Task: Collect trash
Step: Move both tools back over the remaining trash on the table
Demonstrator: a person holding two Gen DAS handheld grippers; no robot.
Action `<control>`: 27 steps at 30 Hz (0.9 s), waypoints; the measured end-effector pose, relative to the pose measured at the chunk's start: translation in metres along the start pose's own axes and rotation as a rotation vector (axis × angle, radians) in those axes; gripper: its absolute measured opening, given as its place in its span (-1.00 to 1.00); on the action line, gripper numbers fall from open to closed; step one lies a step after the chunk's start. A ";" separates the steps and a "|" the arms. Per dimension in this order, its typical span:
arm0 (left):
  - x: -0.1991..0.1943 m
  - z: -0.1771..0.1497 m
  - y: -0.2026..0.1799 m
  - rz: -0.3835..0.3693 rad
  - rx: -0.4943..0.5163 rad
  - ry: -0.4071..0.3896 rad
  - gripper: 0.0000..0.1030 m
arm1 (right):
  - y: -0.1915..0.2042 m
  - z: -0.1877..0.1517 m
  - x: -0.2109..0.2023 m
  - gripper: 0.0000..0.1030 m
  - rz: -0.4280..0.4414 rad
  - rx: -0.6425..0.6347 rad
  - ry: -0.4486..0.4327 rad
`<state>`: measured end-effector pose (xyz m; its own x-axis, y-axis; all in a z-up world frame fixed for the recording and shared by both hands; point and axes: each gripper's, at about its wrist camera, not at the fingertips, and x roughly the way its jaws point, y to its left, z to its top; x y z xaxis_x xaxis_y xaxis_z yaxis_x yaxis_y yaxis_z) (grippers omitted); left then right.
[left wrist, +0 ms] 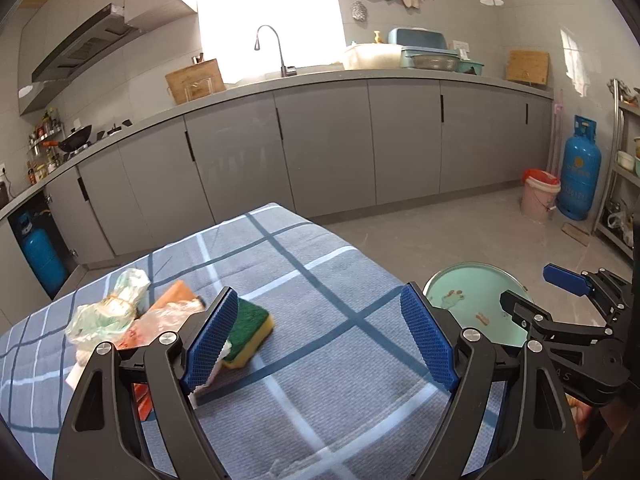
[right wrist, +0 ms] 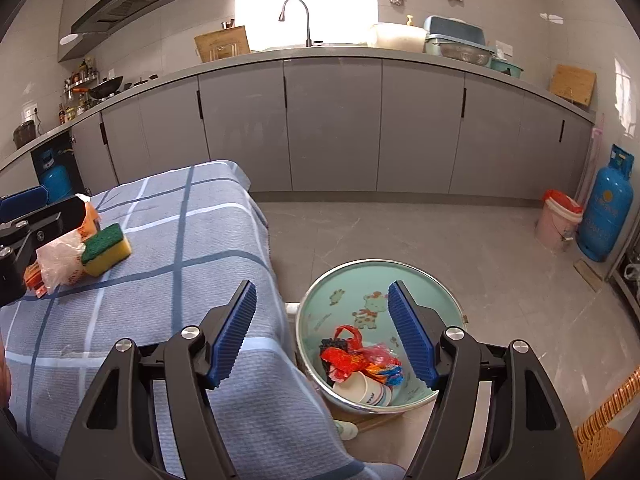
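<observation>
A yellow sponge with a green top [left wrist: 250, 330] [right wrist: 107, 249] lies on the blue plaid tablecloth [left wrist: 312, 280] [right wrist: 180, 240]. Beside it lie a crumpled plastic bag [left wrist: 110, 312], a clear wrapper [right wrist: 60, 258] and an orange carton [left wrist: 176, 294]. My left gripper [left wrist: 326, 340] is open and empty, just right of the sponge. My right gripper [right wrist: 322, 334] is open and empty above a mint-green basin [right wrist: 432, 300] [left wrist: 476, 292] on the floor. The basin holds a red bag [right wrist: 346, 354], colourful wrappers and a paper cup [right wrist: 366, 390].
Grey kitchen cabinets [right wrist: 332, 120] run along the back wall. A pink bucket [right wrist: 558, 220] and a blue gas cylinder [right wrist: 608, 216] stand at the right. A metal shelf [left wrist: 624, 168] is at the far right. Grey tile floor [right wrist: 480, 248] lies between table and cabinets.
</observation>
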<state>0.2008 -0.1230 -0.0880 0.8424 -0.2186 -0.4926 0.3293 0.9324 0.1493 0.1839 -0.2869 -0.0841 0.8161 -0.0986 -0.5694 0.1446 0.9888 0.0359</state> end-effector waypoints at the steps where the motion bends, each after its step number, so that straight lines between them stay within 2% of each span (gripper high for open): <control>1: -0.003 -0.001 0.004 0.005 -0.004 -0.001 0.60 | 0.003 0.001 -0.001 0.34 0.004 -0.004 0.000; 19: -0.035 -0.024 0.085 0.133 -0.115 -0.006 0.60 | 0.090 0.016 -0.019 0.47 0.105 -0.126 -0.026; 27: -0.037 -0.046 0.131 0.217 -0.183 0.035 0.60 | 0.127 0.020 -0.019 0.50 0.147 -0.175 -0.027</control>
<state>0.1932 0.0203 -0.0896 0.8684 -0.0010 -0.4959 0.0576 0.9934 0.0988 0.1982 -0.1613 -0.0528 0.8362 0.0468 -0.5465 -0.0737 0.9969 -0.0274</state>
